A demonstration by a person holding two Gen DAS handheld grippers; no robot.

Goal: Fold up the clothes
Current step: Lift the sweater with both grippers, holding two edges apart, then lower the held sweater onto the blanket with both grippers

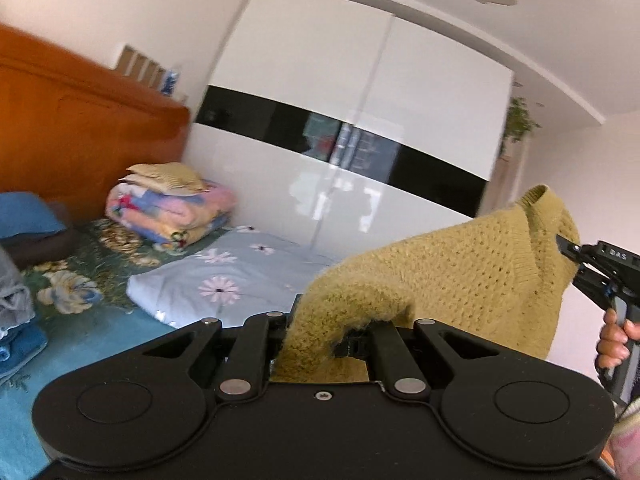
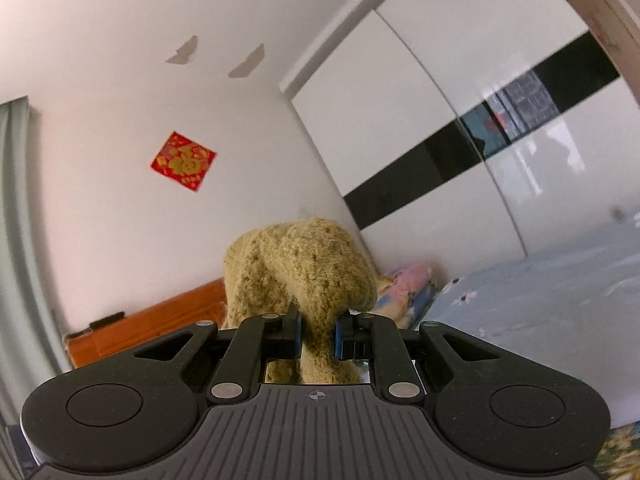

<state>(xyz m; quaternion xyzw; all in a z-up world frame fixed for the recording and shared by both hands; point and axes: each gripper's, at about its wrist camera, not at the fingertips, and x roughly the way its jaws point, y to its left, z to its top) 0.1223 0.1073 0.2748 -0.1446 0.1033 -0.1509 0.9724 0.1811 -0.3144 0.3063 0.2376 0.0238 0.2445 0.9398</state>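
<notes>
Overhead, nothing but wall and wardrobe (image 1: 352,120) sits behind the work: 1 white wardrobe with a black band fills the back of both views. Below it lies 1 bed (image 1: 240,276) under a floral sheet, with an orange headboard (image 1: 80,128) at its far end. On the bed I count 1 stack of folded quilts (image 1: 172,208) by the headboard and a second pile of blue and grey cloth (image 1: 16,320) at the left edge; what is in that pile is hard to tell.

Next comes 1 olive knit sweater (image 1: 472,264), the only garment in hand. It hangs in the air above the bed, stretched between the 2 claws and well clear of the sheet. It looks soft, thick and fairly light, and the open knit should stretch and sag under its own weight, so I judge it best held at the firmer ribbed edges rather than the loose body.

Both claws are clenched on it. Seen from its own camera, the left claw (image 1: 316,332) bites a bunched fold. The right claw (image 2: 318,338) pinches another thick wad between its blue pads (image 2: 297,336), and from the left view 1 hand (image 1: 616,336) shows on its handle.
</notes>
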